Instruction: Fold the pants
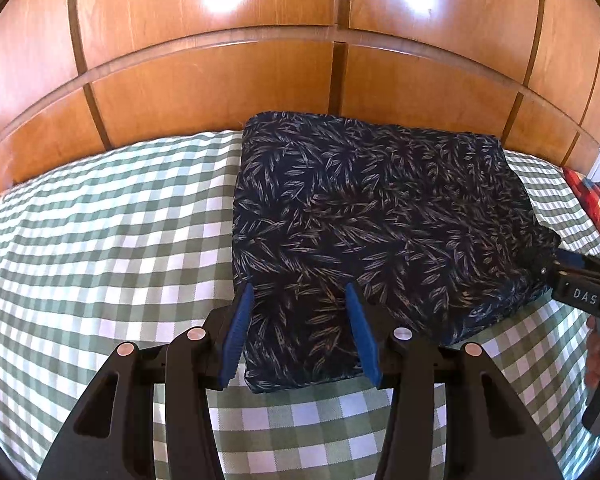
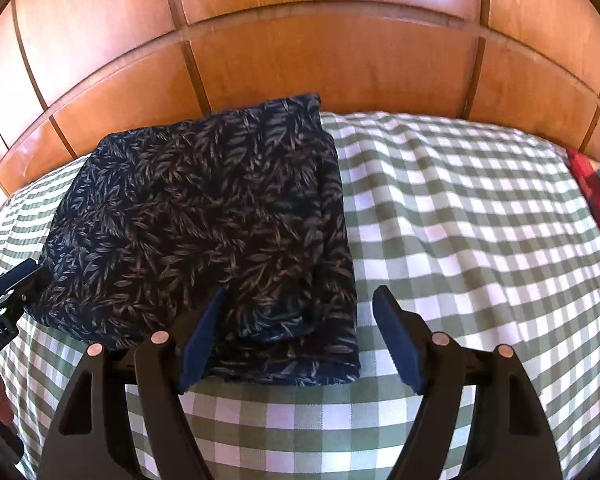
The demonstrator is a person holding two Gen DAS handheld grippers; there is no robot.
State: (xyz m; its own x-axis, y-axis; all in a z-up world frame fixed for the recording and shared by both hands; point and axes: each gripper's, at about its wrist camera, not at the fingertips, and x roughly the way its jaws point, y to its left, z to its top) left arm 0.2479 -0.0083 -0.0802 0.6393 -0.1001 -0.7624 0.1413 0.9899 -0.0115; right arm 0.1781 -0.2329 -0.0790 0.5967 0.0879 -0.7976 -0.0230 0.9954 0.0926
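Note:
The dark blue pants with a leaf print point(image 1: 364, 224) lie folded into a thick rectangle on the green and white checked bed cover point(image 1: 100, 220). My left gripper point(image 1: 300, 292) is open and empty, its blue pads over the near left corner of the pants. My right gripper point(image 2: 300, 296) is open and empty, above the near right corner of the pants point(image 2: 204, 216). The right gripper shows at the right edge of the left wrist view point(image 1: 556, 256), next to the pants' right side. The left gripper shows at the left edge of the right wrist view point(image 2: 24, 272).
A wooden panelled headboard point(image 1: 220, 92) rises right behind the pants. A red patterned cloth point(image 1: 596, 208) lies at the far right of the bed, also seen in the right wrist view point(image 2: 596, 192). The checked cover point(image 2: 480, 220) stretches to both sides.

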